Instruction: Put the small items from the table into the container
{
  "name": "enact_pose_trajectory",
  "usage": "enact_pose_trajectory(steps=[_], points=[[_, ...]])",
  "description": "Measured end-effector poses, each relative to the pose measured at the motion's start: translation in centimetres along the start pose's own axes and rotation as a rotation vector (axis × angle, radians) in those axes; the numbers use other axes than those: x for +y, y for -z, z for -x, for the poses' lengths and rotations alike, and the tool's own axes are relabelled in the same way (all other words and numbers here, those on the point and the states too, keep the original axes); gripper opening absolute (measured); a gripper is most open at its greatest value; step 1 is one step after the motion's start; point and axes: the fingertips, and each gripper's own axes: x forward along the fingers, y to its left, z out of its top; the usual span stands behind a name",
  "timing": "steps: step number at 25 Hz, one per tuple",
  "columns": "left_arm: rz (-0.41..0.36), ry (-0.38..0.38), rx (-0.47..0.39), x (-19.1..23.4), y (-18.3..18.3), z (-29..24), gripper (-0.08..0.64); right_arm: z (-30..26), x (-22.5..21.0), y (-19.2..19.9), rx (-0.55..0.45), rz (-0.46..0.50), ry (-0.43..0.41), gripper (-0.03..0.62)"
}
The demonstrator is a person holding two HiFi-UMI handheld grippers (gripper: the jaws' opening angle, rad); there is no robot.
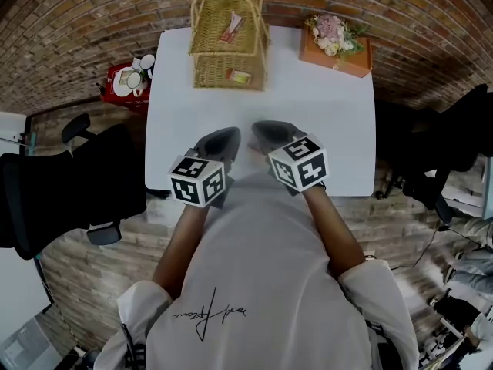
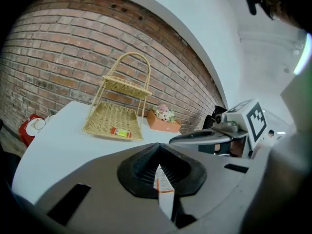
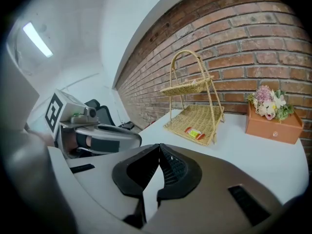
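an orange-and-white packet is pinched in the left gripper's fingers; the right gripper's fingers press on what looks like a thin white packet. both hang over the bench's near edge. the basket stands at the far edge: carry each over its rim, then release low over a tray.

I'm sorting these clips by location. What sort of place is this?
Probably an office or studio room: a white table beside a brick wall, black office chairs around it, and a wicker basket set out on top.
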Motion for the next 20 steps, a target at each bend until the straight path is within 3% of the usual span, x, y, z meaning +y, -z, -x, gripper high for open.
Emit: enact_pose_trajectory(steps=[7, 20], points=[[0.008, 0.003, -0.006, 0.0, 0.4, 0.2, 0.009, 0.4, -0.4, -1.0, -0.041, -0.037, 0.026, 0.023], [-0.078, 0.020, 0.089, -1.0, 2.8, -1.6, 0.011, 3.9, -3.7, -0.8, -0.133, -0.200, 0.145, 0.023]])
